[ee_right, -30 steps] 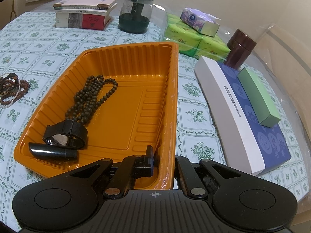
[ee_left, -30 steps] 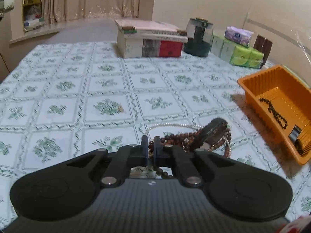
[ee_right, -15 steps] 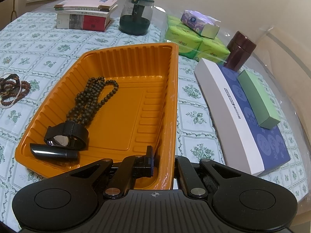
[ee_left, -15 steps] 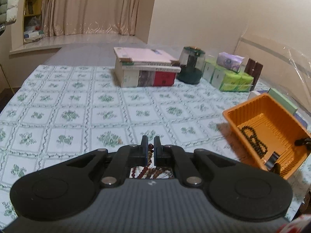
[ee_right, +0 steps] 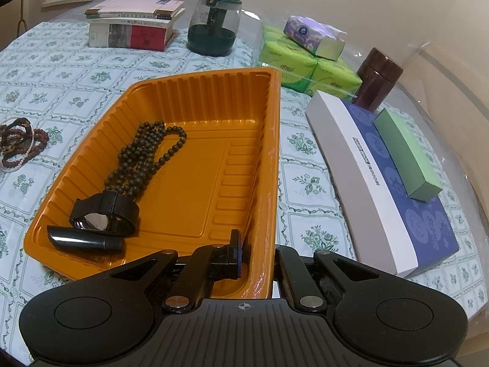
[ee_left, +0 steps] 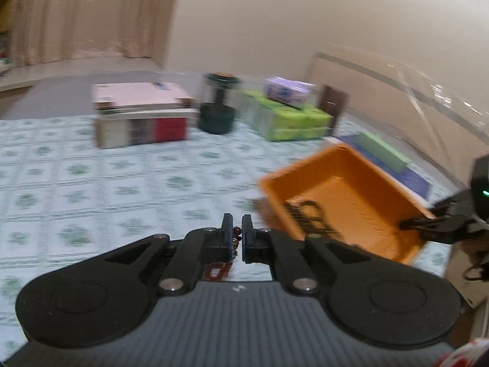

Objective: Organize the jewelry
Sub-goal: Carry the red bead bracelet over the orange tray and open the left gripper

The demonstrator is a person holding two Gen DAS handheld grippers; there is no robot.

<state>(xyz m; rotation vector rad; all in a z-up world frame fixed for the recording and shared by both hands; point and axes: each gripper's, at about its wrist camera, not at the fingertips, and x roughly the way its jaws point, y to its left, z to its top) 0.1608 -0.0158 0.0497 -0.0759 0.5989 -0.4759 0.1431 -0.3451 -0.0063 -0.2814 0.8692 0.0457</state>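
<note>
My left gripper [ee_left: 236, 229] is shut on a strand of red-brown beads [ee_left: 217, 270] that hangs below its fingers, above the flowered tablecloth and left of the orange tray [ee_left: 345, 183]; this view is blurred. My right gripper [ee_right: 256, 250] is shut on the near right wall of the orange tray [ee_right: 195, 189], one finger inside and the other hidden outside. My right gripper [ee_left: 428, 223] also shows in the left wrist view. In the tray lie a black bead necklace [ee_right: 146, 156], a black watch [ee_right: 104, 211] and a black tube [ee_right: 82, 240]. A pile of bracelets [ee_right: 15, 140] lies on the cloth to the tray's left.
Stacked books [ee_right: 131, 27] and a dark green jar [ee_right: 214, 27] stand at the back. Green tissue packs [ee_right: 305, 70], a brown canister [ee_right: 379, 79], a blue and white box [ee_right: 382, 183] and a green box [ee_right: 406, 159] lie right of the tray.
My left gripper has risen off the bracelet pile and swung right toward the tray, with the red-brown beads hanging from it. The right gripper and the tray have stayed put.
</note>
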